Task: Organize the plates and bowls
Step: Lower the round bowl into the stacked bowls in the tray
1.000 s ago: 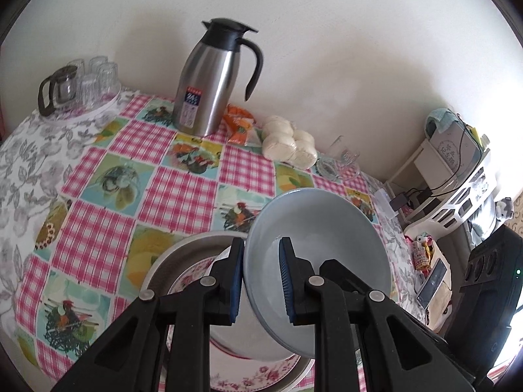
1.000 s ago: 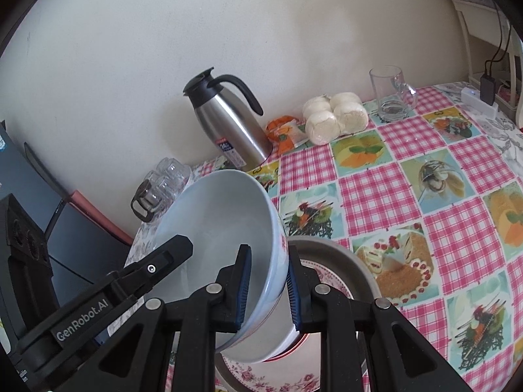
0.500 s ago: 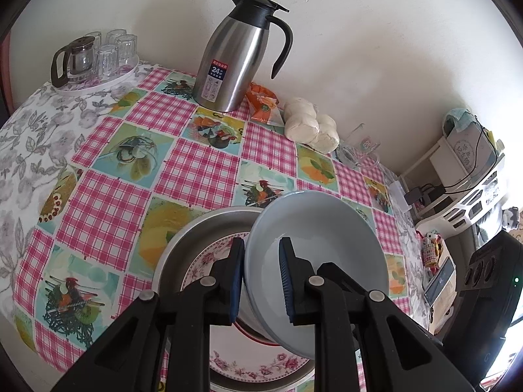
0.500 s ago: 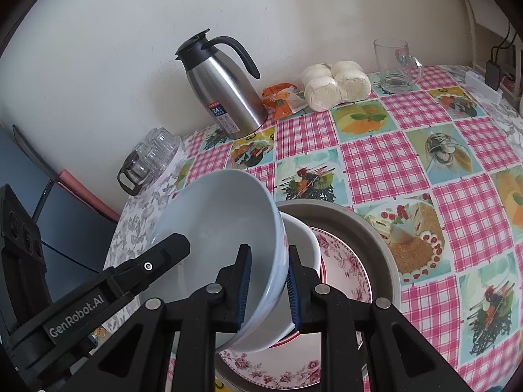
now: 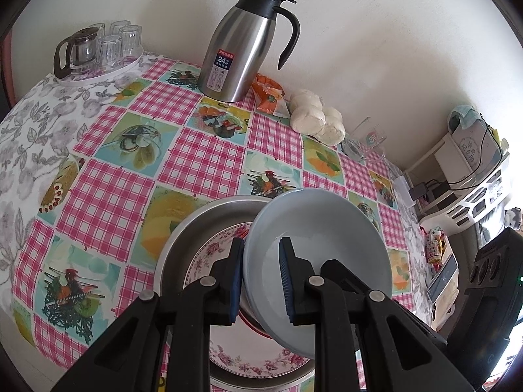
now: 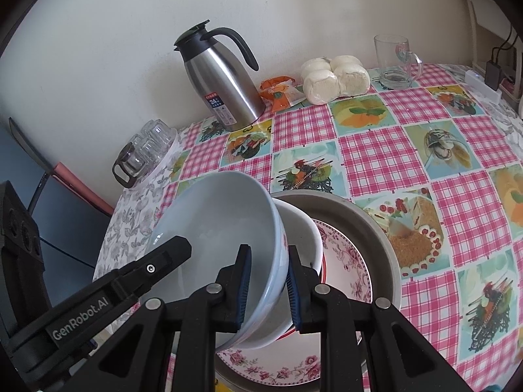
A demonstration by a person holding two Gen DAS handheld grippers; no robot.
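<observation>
Both grippers hold one large pale blue bowl (image 5: pixel 313 248) by opposite rims. My left gripper (image 5: pixel 261 281) is shut on its left rim, my right gripper (image 6: pixel 266 289) on its right rim (image 6: pixel 212 228). The bowl hangs tilted just above a smaller white bowl (image 6: pixel 302 238) that sits on a floral plate (image 6: pixel 346 264) inside a metal basin (image 6: pixel 366 222). The floral plate (image 5: pixel 209 254) and the basin (image 5: pixel 193 228) also show in the left wrist view. The left gripper's body shows in the right wrist view at lower left.
A steel thermos jug (image 5: pixel 242 49), an orange snack packet (image 5: pixel 269 93), white buns (image 5: pixel 315 119) and a glass mug (image 5: pixel 366 142) stand along the wall. A tray of glasses (image 5: pixel 98 49) sits at the far left. A shelf with cables (image 5: pixel 470 170) is beyond the table's right edge.
Both grippers have lowered the blue bowl toward the basin; it now sits close over the white bowl. The table fills more of both views.
</observation>
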